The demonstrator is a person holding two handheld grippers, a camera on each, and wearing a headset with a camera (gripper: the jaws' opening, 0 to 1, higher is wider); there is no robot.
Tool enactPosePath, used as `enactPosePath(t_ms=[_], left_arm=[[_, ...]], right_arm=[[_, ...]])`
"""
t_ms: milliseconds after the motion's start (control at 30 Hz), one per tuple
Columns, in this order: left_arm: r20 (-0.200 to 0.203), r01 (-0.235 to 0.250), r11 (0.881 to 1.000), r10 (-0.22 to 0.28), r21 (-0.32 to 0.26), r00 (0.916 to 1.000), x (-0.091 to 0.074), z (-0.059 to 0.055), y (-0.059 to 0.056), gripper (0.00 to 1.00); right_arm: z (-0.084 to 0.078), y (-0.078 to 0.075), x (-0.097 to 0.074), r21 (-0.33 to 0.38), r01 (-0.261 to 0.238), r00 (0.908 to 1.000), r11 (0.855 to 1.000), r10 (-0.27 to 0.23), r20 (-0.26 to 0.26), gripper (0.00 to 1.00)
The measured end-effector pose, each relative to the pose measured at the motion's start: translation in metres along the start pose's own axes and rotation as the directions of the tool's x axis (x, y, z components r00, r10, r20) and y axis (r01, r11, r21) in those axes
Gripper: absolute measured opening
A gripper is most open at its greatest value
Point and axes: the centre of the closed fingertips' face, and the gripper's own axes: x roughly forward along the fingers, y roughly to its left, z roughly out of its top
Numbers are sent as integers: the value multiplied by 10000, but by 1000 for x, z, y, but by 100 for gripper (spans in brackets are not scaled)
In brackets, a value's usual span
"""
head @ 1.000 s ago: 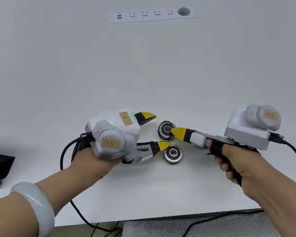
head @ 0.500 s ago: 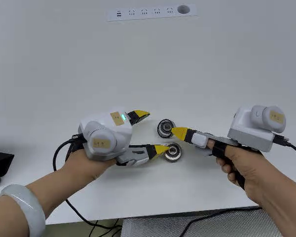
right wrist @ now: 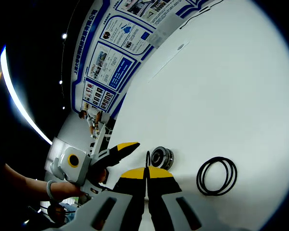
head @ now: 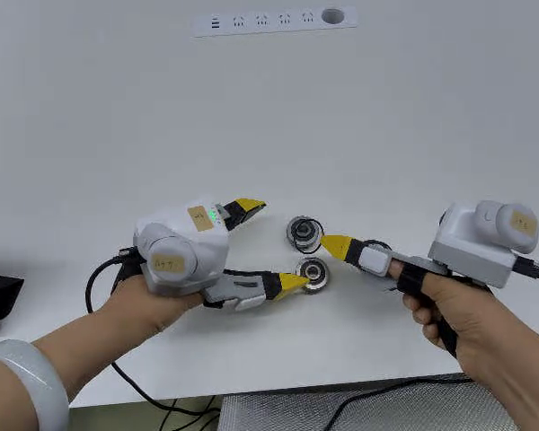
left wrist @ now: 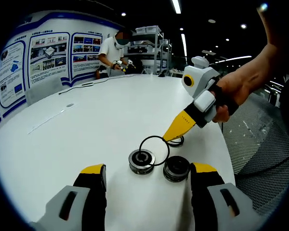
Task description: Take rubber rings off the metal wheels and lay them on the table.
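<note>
Left gripper view: right gripper point(left wrist: 172, 134) clamps ring point(left wrist: 154, 136).
Ring: likely light, stretchy; hold its free loop.
Left gripper point(head: 280, 243): spread, empty.

A metal wheel point(left wrist: 141, 161) and a second wheel point(left wrist: 177, 168) lie flat, side by side. A thin black rubber ring point(left wrist: 154, 137) rises tilted over the first; loose rings point(right wrist: 200, 177) lie nearby.

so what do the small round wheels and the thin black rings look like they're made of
The two small round silver wheels look like metal: shiny grey faces with bright glints. The thin black ring held by the right gripper looks like rubber: matte and cord-thin. The loose black rings on the white table look the same. Rubber is a guess from looks.
</note>
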Motion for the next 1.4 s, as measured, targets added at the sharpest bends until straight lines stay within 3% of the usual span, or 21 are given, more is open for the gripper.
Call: enactPosePath(t_ms=[767, 1133, 1400], left_arm=[[38, 112, 9996, -111, -251, 9999, -10, -9, -3, 87], [122, 133, 9991, -128, -406, 9998, -16, -11, -6, 93], [62, 96, 9985, -93, -531, 9999, -19, -15, -8, 93]], right_arm=[[5, -37, -46, 476, 935, 9936, 9945, -962, 587, 2], [2, -52, -54, 601, 1382, 9881, 9886, -1417, 590, 2], [1, -55, -57, 149, 1574, 9858, 9874, -1580, 574, 2]])
